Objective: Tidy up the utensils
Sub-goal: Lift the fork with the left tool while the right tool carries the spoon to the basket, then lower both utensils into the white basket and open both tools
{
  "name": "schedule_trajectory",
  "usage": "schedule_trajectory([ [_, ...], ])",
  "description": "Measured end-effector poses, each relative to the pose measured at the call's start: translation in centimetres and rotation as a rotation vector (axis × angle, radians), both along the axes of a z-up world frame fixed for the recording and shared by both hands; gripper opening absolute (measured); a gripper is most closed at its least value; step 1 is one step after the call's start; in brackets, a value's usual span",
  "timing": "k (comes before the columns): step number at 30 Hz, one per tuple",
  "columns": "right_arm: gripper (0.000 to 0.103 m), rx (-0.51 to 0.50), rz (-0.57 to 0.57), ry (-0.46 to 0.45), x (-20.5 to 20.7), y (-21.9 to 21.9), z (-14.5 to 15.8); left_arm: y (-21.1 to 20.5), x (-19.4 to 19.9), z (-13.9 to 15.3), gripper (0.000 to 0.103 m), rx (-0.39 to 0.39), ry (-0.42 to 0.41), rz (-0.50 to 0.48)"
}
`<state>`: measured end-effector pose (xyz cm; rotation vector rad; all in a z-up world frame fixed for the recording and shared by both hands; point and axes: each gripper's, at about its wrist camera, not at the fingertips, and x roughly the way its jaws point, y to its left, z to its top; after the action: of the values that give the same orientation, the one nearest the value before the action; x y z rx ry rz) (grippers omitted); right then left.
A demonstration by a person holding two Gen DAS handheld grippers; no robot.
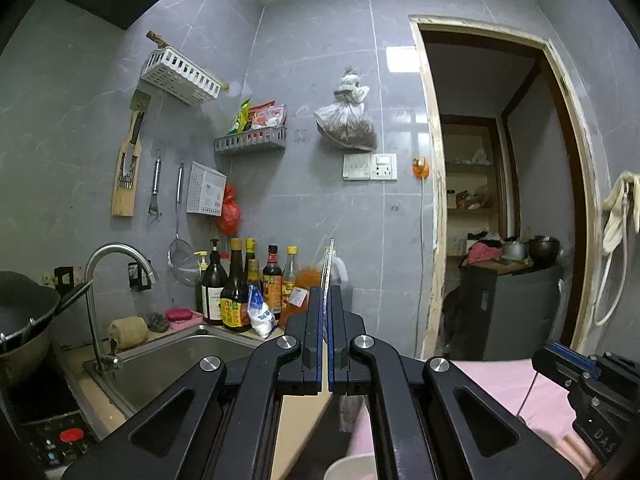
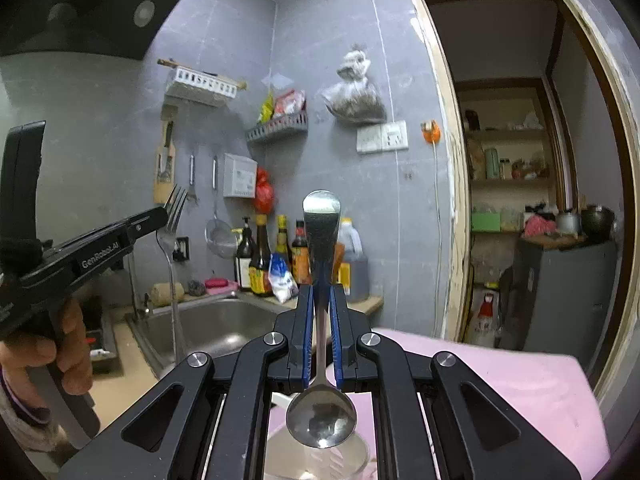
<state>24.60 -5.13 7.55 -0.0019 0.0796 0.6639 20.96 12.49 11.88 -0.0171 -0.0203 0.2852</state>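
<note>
My left gripper (image 1: 325, 292) is shut on a steel fork (image 1: 328, 264), seen edge-on as a thin strip rising above the fingers. The right wrist view shows the same gripper (image 2: 160, 216) at the left, holding the fork (image 2: 170, 236) tines up, handle hanging down. My right gripper (image 2: 321, 292) is shut on a steel spoon (image 2: 321, 420), bowl toward the camera, handle end pointing up. A white cup (image 1: 352, 468) sits below the left gripper. A clear container (image 2: 320, 456) lies under the spoon bowl.
A pink mat (image 2: 500, 384) covers the counter at the right. A steel sink (image 1: 168, 364) with a faucet (image 1: 116, 256) lies left, sauce bottles (image 1: 236, 292) behind it. A wok (image 1: 24, 312) sits far left. An open doorway (image 1: 500, 200) stands right.
</note>
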Motion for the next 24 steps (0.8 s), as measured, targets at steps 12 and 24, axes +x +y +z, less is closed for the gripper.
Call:
schedule_trajectory([
  [12, 0.007, -0.059, 0.048, 0.15, 1.0, 0.2, -3.5, 0.3, 1.6, -5.5, 0.001, -0.104, 0.172, -0.095],
  [24, 0.023, -0.021, 0.074, 0.171, -0.1, -1.2, -2.7, 1.3, -0.4, -4.4, 0.006, -0.242, 0.188, -0.231],
])
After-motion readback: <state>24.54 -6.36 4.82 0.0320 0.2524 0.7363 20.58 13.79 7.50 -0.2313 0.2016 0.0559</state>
